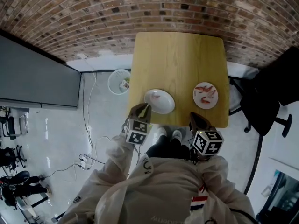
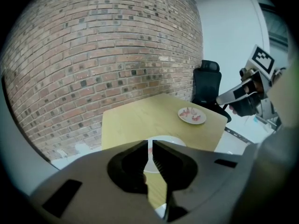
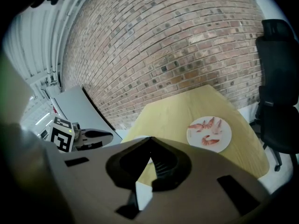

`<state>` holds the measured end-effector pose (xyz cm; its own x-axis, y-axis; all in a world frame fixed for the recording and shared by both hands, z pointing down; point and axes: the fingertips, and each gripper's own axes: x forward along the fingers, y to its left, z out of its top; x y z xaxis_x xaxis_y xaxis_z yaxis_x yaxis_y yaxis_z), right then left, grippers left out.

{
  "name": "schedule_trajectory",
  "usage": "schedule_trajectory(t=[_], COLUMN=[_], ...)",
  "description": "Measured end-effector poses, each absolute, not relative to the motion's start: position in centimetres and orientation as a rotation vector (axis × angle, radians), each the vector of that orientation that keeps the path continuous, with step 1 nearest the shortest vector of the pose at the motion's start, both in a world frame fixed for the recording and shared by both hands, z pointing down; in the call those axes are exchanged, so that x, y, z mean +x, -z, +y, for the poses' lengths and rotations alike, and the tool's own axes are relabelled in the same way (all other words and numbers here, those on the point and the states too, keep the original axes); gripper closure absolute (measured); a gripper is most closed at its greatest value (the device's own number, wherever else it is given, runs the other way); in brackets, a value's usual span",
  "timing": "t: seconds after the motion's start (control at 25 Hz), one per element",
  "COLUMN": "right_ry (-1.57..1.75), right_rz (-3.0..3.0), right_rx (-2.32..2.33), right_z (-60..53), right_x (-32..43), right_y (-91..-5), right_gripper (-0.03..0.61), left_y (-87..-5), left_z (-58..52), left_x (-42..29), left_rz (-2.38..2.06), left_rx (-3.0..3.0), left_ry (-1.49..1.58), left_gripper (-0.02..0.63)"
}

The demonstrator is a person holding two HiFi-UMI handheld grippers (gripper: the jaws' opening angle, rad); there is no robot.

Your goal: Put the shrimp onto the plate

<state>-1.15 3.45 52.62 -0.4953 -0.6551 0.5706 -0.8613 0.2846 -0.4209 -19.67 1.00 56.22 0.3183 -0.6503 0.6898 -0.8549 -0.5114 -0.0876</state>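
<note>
So, a person in a pale jacket stands at the near edge of a wooden table [image 1: 177, 55], a gripper in each hand. Two white plates sit on the table's near half, well apart. The left plate [image 1: 166, 105] carries a single shrimp [image 1: 156, 96]. The right plate [image 1: 206, 106] has several shrimps [image 1: 204, 89] scattered over it; the right gripper view shows them as pink curls on that plate [image 3: 225, 133].

The left gripper [image 1: 146, 108] hangs over the near rim of the left plate, tilted downward. Its own view shows the jaws drawn together with only a sliver of light between them and nothing held [image 2: 150, 146]; the plate peeks out just behind their tips.

The right gripper [image 1: 194, 118] sits at the table's near edge, short of the right plate and apart from it. Its jaws meet at the tips, and nothing is between them [image 3: 149, 141].

Beyond the table runs a brick wall [image 1: 140, 13]. A black chair [image 1: 268, 97] stands to the right, and a white bin [image 1: 119, 81] is on the floor to the left.
</note>
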Motion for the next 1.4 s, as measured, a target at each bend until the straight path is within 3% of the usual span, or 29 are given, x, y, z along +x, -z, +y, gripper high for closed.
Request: schedule_trajectory(t=[0.28, 0.56, 0.84, 1.16, 1.4], right_ry=[-1.046, -1.081, -1.104, -1.121, -1.135], right_rz=[-2.26, -2.225, -2.193, -2.161, -2.143], right_rx=[1.397, 1.419, 1.448, 1.485, 1.5], right_z=[2.5, 1.7, 1.0, 0.6, 0.3], right_x=[-0.3, 0.8, 1.7, 2.7, 3.1], right_y=[-53.2, -54.1, -54.7, -55.1, -55.5], right_gripper=[0.555, 0.555, 0.555, 0.555, 0.555], left_y=[-58.2, -61.0, -63.1, -65.0, -66.5], left_z=[-0.9, -2.2, -3.6, -4.9, -5.7], left_x=[-19.5, -18.7, -18.2, -17.3, -17.4], left_rz=[-1.312, -1.185, -1.094, -1.046, -1.067], left_rx=[2.302, 2.304, 2.299, 2.271, 2.216], left_ry=[-1.115, -1.237, -1.313, -1.342, -1.337], left_gripper=[0.597, 0.484, 0.425, 0.368, 0.368])
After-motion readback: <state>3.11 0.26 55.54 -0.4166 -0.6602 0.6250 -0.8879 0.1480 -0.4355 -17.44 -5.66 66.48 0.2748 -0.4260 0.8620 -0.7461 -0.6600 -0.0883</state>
